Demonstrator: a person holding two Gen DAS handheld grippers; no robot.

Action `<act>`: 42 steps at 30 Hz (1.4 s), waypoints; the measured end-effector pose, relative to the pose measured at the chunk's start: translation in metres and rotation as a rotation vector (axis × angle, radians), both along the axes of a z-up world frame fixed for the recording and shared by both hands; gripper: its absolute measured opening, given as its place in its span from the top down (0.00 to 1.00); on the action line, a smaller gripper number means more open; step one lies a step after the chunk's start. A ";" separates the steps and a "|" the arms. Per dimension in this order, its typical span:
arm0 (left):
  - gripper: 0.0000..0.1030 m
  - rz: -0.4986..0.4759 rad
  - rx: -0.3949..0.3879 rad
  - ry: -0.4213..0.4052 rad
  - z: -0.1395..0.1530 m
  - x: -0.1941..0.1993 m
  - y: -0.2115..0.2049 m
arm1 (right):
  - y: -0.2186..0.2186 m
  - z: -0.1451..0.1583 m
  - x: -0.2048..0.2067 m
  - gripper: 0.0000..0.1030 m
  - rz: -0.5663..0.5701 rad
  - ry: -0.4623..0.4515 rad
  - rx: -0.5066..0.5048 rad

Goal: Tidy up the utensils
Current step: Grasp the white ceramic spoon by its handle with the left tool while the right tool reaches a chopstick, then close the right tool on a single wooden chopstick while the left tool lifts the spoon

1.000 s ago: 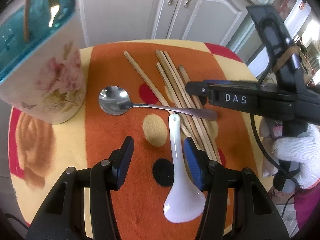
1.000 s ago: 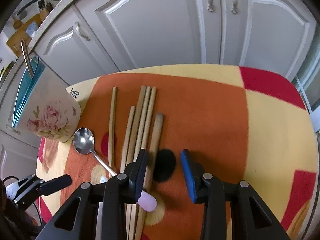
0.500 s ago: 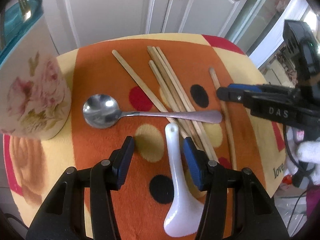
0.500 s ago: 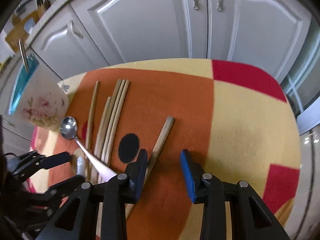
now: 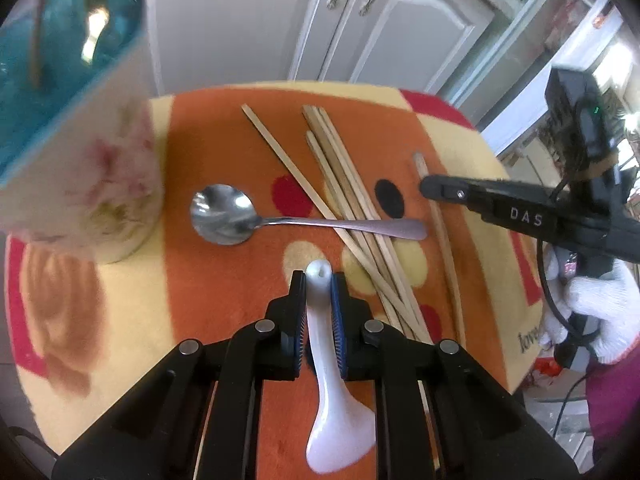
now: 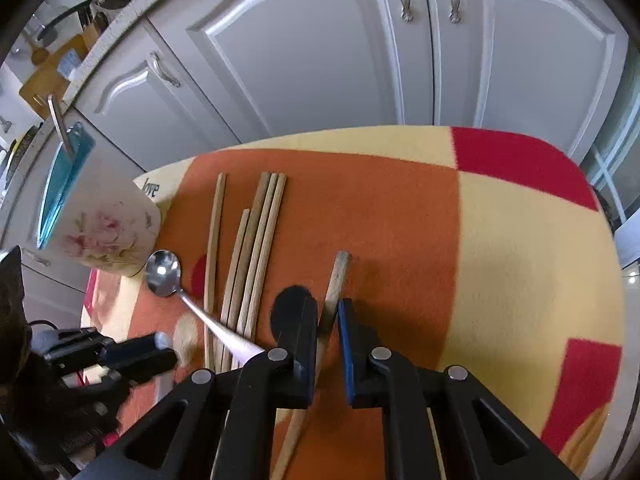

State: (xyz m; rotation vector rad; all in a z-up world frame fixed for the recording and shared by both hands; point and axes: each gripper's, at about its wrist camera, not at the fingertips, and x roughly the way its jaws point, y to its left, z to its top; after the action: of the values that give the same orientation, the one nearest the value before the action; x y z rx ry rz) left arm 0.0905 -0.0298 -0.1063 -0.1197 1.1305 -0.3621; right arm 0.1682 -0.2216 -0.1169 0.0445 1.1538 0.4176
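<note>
Left wrist view, from left to right. A floral holder [image 5: 80, 172] with a teal inside stands at the left edge of the table [image 5: 132, 300], which is covered by an orange, yellow and red cloth; a fork [image 5: 94, 36] stands in the holder. Just right of the holder lies a steel spoon [image 5: 256, 220], bowl to the left, its handle resting across a bundle of wooden chopsticks [image 5: 348, 196] that fans toward the far edge. At centre, near the front edge, the left gripper [image 5: 319, 284] is clamped on the handle of a white ceramic spoon [image 5: 332, 400], whose bowl points toward the camera. Further right, one single chopstick [image 5: 444, 240] lies apart from the bundle, toward the right edge.

Right wrist view, from left to right. The same holder sits at the left edge, with the steel spoon and the bundle beside it. The right gripper [image 6: 328, 320] straddles the single chopstick; its left pad touches the stick, while a narrow gap shows at the right pad, so a firm hold cannot be confirmed. White cabinet doors [image 6: 320, 60] stand behind the table.
</note>
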 end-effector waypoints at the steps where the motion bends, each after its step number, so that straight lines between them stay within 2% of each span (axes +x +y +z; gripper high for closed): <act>1: 0.89 -0.001 0.002 -0.015 0.006 -0.004 0.003 | -0.004 0.002 -0.004 0.91 -0.001 -0.003 0.008; 9: 0.90 0.015 -0.018 -0.088 0.042 -0.035 0.021 | -0.035 0.048 -0.045 0.92 -0.010 -0.058 0.129; 16: 0.91 -0.002 -0.012 -0.146 0.060 -0.058 0.022 | -0.030 0.087 -0.082 0.92 0.039 -0.160 0.130; 22: 0.91 0.002 -0.019 -0.162 0.068 -0.075 0.023 | -0.020 0.059 -0.073 0.92 -0.009 -0.129 -0.039; 25: 0.92 0.011 -0.024 -0.169 0.072 -0.081 0.025 | -0.016 0.036 -0.054 0.92 -0.044 -0.061 -0.022; 29: 0.93 0.020 -0.029 -0.181 0.079 -0.089 0.029 | -0.008 0.007 -0.027 0.85 -0.079 0.016 -0.037; 35: 0.94 0.038 -0.026 -0.173 0.076 -0.089 0.032 | -0.005 -0.010 -0.016 0.80 -0.087 0.053 -0.039; 37: 0.94 0.041 -0.031 -0.172 0.077 -0.089 0.033 | -0.004 -0.009 -0.017 0.90 -0.081 0.026 -0.042; 39: 0.94 0.040 -0.029 -0.183 0.081 -0.090 0.035 | -0.008 -0.006 -0.021 0.91 -0.078 0.021 -0.015; 42: 0.94 0.039 -0.032 -0.203 0.092 -0.092 0.038 | -0.018 0.021 -0.038 0.91 -0.066 -0.046 0.042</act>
State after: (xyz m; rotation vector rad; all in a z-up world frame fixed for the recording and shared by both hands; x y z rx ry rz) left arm -0.0015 0.0081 -0.0140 -0.1302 0.9207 -0.3494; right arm 0.1303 -0.2397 -0.0956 0.1090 1.0949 0.3820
